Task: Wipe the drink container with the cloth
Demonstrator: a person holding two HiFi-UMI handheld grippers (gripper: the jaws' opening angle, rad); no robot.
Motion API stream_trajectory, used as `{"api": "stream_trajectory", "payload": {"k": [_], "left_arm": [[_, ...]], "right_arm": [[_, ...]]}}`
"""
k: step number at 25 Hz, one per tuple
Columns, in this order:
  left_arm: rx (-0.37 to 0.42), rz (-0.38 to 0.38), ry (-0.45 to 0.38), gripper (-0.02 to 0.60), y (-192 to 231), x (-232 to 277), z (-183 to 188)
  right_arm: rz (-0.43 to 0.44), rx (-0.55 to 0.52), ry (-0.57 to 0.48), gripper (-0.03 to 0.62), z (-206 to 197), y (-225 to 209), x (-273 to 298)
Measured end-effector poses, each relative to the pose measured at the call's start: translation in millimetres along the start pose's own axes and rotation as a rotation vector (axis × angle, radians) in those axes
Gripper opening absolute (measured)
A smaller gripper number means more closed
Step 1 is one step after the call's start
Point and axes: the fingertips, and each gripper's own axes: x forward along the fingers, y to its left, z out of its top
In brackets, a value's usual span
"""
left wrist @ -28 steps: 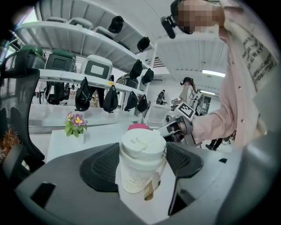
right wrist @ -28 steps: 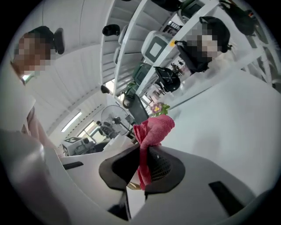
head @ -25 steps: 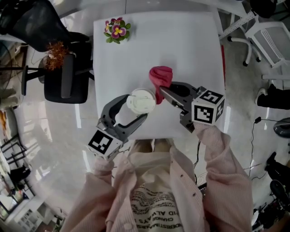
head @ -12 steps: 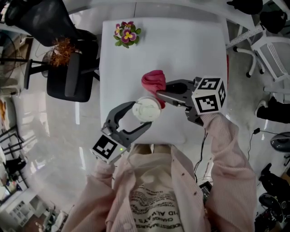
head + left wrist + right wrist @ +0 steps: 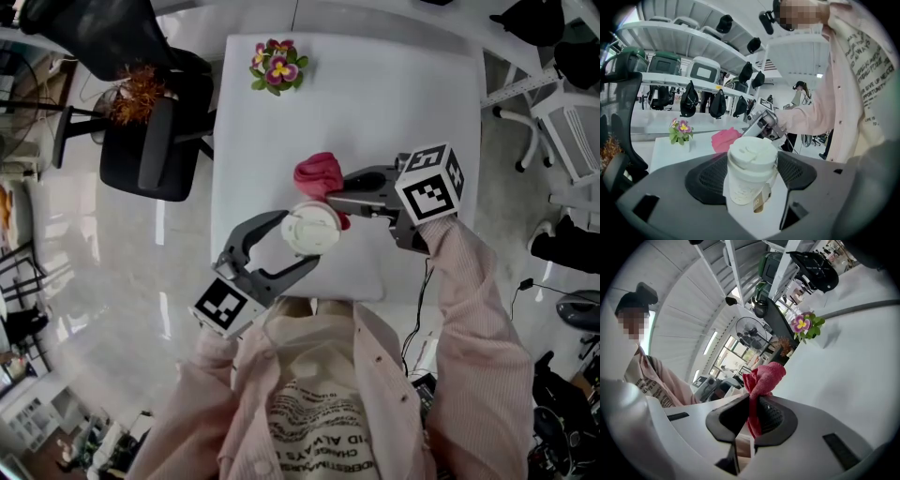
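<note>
A white lidded paper cup is held above the white table, and my left gripper is shut on it, a jaw on each side. A red cloth hangs bunched just beyond the cup. My right gripper is shut on the cloth and comes in from the right, its tips beside the cup's lid. In the left gripper view the cloth shows behind the cup, apparently touching its far side.
A small pot of purple and yellow flowers stands at the table's far left corner. A black office chair sits off the table's left side, and white chairs are to the right.
Both grippers have shifted slightly right and farther over the table. The cloth has stayed close against the cup's far side, with the right gripper turning more sideways toward the cup.
</note>
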Motion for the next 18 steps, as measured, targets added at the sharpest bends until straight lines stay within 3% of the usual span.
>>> {"api": "stream_trajectory", "payload": {"k": [8, 18], "left_arm": [[0.001, 0.000, -0.005, 0.334, 0.3, 0.1, 0.4], [-0.011, 0.000, -0.006, 0.334, 0.5, -0.3, 0.7]], "right_arm": [[0.130, 0.133, 0.084, 0.037, -2.5, -3.1, 5.3], [0.233, 0.200, 0.135, 0.037, -2.1, -4.7, 10.4]]}}
